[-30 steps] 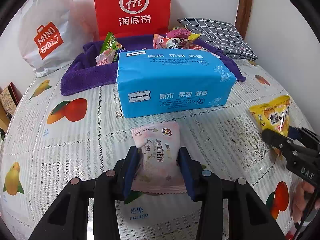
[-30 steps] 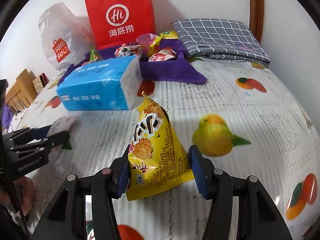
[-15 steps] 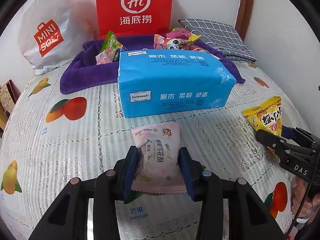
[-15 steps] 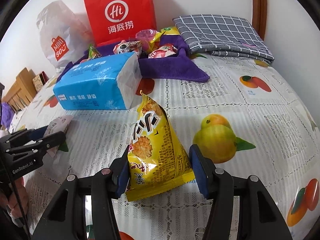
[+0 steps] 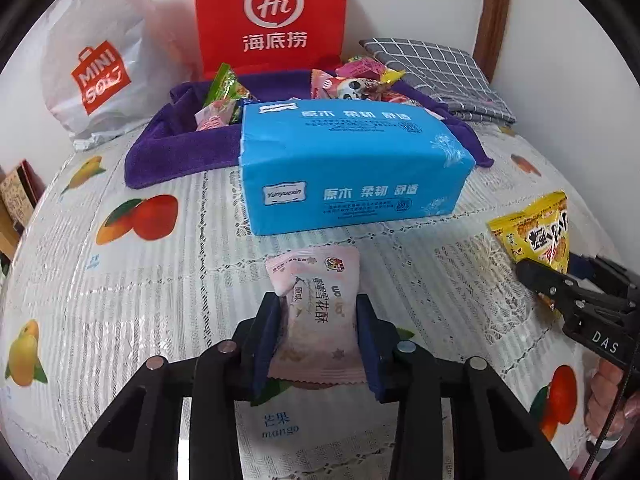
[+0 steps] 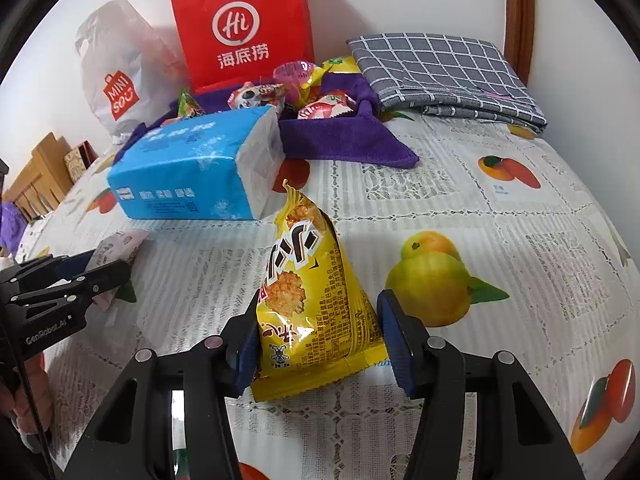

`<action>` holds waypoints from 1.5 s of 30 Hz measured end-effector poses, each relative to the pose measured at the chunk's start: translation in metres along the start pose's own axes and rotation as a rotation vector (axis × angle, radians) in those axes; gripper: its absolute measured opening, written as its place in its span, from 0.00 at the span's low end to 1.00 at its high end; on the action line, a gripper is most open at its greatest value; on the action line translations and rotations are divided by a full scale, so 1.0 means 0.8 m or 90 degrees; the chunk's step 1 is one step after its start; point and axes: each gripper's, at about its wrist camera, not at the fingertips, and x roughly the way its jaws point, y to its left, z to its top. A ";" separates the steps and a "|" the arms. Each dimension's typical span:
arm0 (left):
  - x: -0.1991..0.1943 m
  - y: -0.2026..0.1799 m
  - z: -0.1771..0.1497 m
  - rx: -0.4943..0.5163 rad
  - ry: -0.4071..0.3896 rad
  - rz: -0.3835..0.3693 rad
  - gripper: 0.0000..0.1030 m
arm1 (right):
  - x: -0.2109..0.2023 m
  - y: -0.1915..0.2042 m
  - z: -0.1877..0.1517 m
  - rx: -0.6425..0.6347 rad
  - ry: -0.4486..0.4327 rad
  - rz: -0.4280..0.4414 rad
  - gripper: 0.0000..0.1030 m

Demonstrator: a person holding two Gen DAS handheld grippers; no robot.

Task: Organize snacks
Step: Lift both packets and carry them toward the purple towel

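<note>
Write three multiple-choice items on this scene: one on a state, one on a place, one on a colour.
1. The purple basket is:
A empty
B holding snack packets
C upside down

2. In the left wrist view, the pink packet is:
A nearer the camera than the blue tissue pack
B inside the purple basket
C behind the paper bag

3. The paper bag with the "Hi" logo is:
A green
B black
C red

Answers:
1 B, several wrappers stick up over its rim.
2 A, the packet sits below the pack in the picture.
3 C, its whole front is red.
</note>
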 end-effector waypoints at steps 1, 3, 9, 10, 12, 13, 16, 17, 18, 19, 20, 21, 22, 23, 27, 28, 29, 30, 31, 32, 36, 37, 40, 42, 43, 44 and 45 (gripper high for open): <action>-0.001 0.001 0.000 -0.004 0.003 -0.003 0.34 | -0.003 0.000 -0.001 0.001 -0.008 0.008 0.52; -0.005 0.005 0.000 -0.018 0.014 -0.012 0.34 | -0.009 0.001 -0.002 -0.005 -0.019 0.008 0.51; -0.034 0.009 0.003 -0.035 0.008 -0.049 0.34 | -0.032 0.014 0.005 -0.016 -0.035 0.009 0.51; -0.038 0.010 0.004 -0.039 0.005 -0.053 0.34 | -0.041 0.020 0.010 -0.020 -0.042 0.012 0.51; -0.049 0.011 0.012 -0.047 0.005 -0.066 0.34 | -0.056 0.029 0.019 -0.030 -0.054 0.016 0.51; -0.055 0.011 0.016 -0.047 0.001 -0.064 0.34 | -0.063 0.034 0.024 -0.034 -0.059 0.018 0.51; -0.073 0.008 0.029 -0.037 -0.019 -0.068 0.34 | -0.080 0.045 0.040 -0.038 -0.072 0.032 0.51; -0.078 0.008 0.034 -0.039 -0.020 -0.076 0.34 | -0.084 0.048 0.044 -0.038 -0.073 0.036 0.51; -0.082 0.009 0.039 -0.043 -0.023 -0.082 0.34 | -0.087 0.051 0.048 -0.037 -0.074 0.039 0.51; -0.085 0.009 0.044 -0.044 -0.025 -0.085 0.34 | -0.091 0.055 0.054 -0.037 -0.073 0.043 0.51; -0.088 0.009 0.048 -0.044 -0.027 -0.085 0.34 | -0.093 0.057 0.059 -0.037 -0.072 0.045 0.51; -0.091 0.009 0.053 -0.045 -0.028 -0.085 0.34 | -0.095 0.059 0.063 -0.038 -0.072 0.047 0.51; -0.093 0.009 0.057 -0.045 -0.029 -0.087 0.34 | -0.098 0.062 0.069 -0.040 -0.074 0.050 0.51; -0.095 0.009 0.061 -0.046 -0.029 -0.089 0.34 | -0.100 0.064 0.072 -0.040 -0.074 0.053 0.51; -0.100 0.011 0.079 -0.059 -0.027 -0.118 0.34 | -0.103 0.070 0.089 -0.037 -0.067 0.075 0.51; -0.101 0.011 0.084 -0.060 -0.029 -0.121 0.34 | -0.104 0.072 0.095 -0.038 -0.068 0.079 0.51; -0.102 0.011 0.089 -0.061 -0.031 -0.124 0.34 | -0.106 0.073 0.101 -0.040 -0.070 0.081 0.51; -0.103 0.011 0.095 -0.062 -0.034 -0.125 0.34 | -0.107 0.075 0.108 -0.044 -0.071 0.082 0.51; -0.104 0.011 0.099 -0.062 -0.035 -0.125 0.34 | -0.108 0.076 0.113 -0.046 -0.072 0.080 0.51; -0.104 0.010 0.105 -0.062 -0.036 -0.125 0.34 | -0.109 0.078 0.118 -0.048 -0.073 0.078 0.51; -0.103 0.012 0.128 -0.066 -0.039 -0.133 0.34 | -0.109 0.082 0.145 -0.053 -0.074 0.084 0.51; -0.103 0.012 0.132 -0.068 -0.038 -0.136 0.34 | -0.108 0.082 0.152 -0.053 -0.074 0.085 0.51; -0.102 0.014 0.146 -0.072 -0.040 -0.140 0.34 | -0.106 0.083 0.170 -0.057 -0.076 0.089 0.51; -0.101 0.015 0.156 -0.075 -0.045 -0.137 0.34 | -0.104 0.083 0.182 -0.056 -0.077 0.096 0.51; -0.102 0.016 0.161 -0.077 -0.047 -0.138 0.34 | -0.104 0.083 0.188 -0.057 -0.079 0.105 0.51; -0.102 0.017 0.165 -0.078 -0.049 -0.140 0.34 | -0.105 0.082 0.191 -0.058 -0.082 0.111 0.51; -0.101 0.018 0.171 -0.080 -0.051 -0.141 0.34 | -0.105 0.082 0.197 -0.059 -0.085 0.116 0.51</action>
